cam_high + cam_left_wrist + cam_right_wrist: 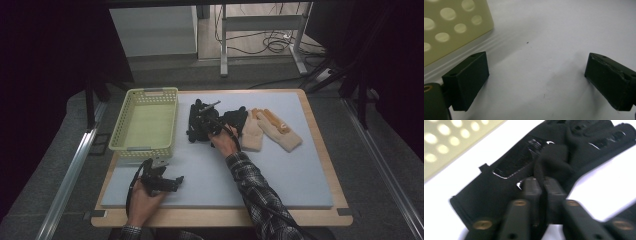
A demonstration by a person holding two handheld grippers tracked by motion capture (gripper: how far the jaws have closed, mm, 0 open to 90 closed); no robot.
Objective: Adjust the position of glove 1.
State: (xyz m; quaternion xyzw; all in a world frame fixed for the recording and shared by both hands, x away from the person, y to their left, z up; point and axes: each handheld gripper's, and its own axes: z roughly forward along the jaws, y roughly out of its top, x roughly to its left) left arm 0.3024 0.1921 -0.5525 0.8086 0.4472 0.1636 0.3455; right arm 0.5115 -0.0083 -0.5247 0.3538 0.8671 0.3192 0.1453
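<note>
high view first, going left to right with the basket [145, 122] as the landmark: the pale yellow-green perforated basket sits at the far left of the grey mat [280, 175]. just in front of its near short wall, at the mat's near-left part, the left gripper [176, 180] lies low over the mat in the person's left hand [142, 202]. in the left gripper view its two black jaws stand wide apart with nothing between them, bare mat under the gap, and the basket's holed wall [451, 27] fills the upper left corner just beside the left jaw.

right of the basket, close to its long right wall, lies a black glove [196, 122]. the right gripper [207, 120] is down on it, held by the right hand [226, 142] on a plaid-sleeved arm. in the right gripper view the jaws are pressed nearly together, pinching a raised fold of the black glove [506, 175] between the pads, the rest of the glove lying flat on the mat.

farther right of the basket, a second black glove [235, 119] lies just beside the right hand, and touching it on its right are two beige gloves [272, 131], well apart from the basket.
</note>
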